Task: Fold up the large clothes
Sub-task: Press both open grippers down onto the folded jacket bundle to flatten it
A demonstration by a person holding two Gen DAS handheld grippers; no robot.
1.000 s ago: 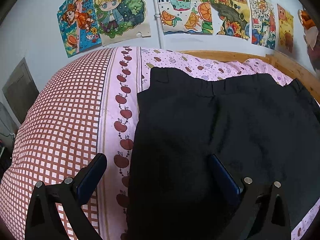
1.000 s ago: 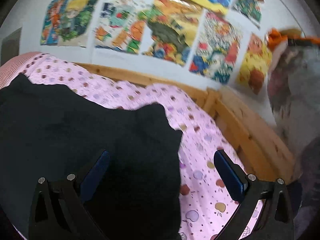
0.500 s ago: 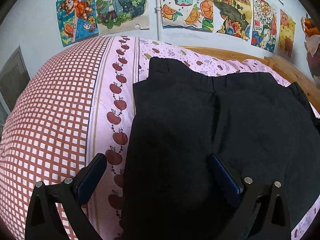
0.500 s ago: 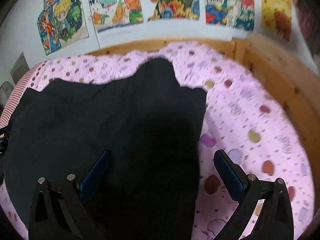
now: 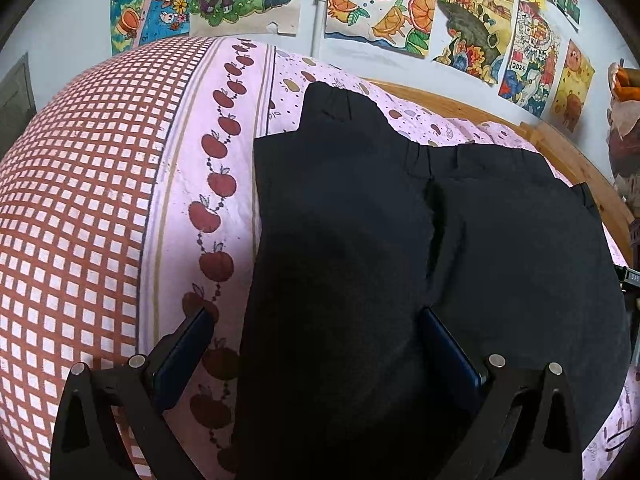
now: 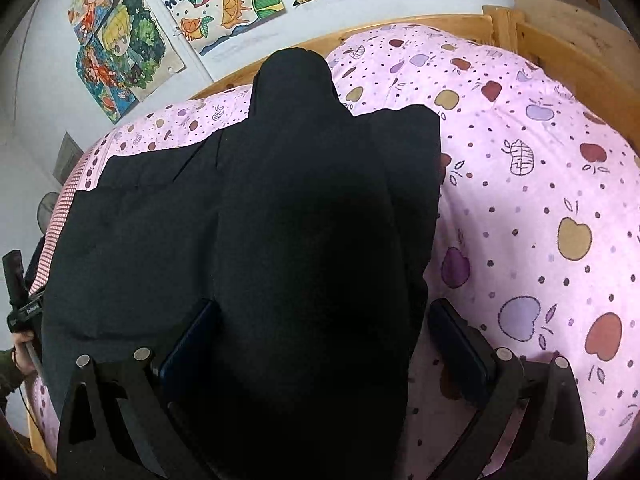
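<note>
The bed (image 5: 100,200) fills both views, its cover checked red toward nine o'clock in the left wrist view and pink with apples across the rest. A wooden frame (image 6: 560,40) edges it at one o'clock in the right wrist view, with a wall of bright drawings (image 5: 380,12) at twelve.

The black garment (image 5: 400,260), which looks like trousers with a gathered waistband (image 5: 472,158) at one o'clock, lies spread flat in the middle of the cover. In the right wrist view one darker panel (image 6: 312,220) sits folded over the rest, reaching toward twelve o'clock.

The left gripper (image 5: 314,350) hangs at six o'clock with jaws spread wide: one finger (image 5: 184,354) over the apple border, the other (image 5: 448,352) over black cloth, so it straddles the garment's left edge. The right gripper (image 6: 324,342) is equally wide, straddling the right edge, one finger (image 6: 456,344) over pink cover. Neither holds anything. I cannot tell whether the fingertips touch the fabric.

The step in hand appears to be taking the near edges for the next fold. To do it well, each gripper should drop onto its edge so one finger slides beneath all layers, then close fully. Both should lift together and level, carrying the hem toward the waistband at twelve o'clock. An uneven lift would likely skew the folded panel; the dark cloth hides its layers, so catching only the top one is the risk.
</note>
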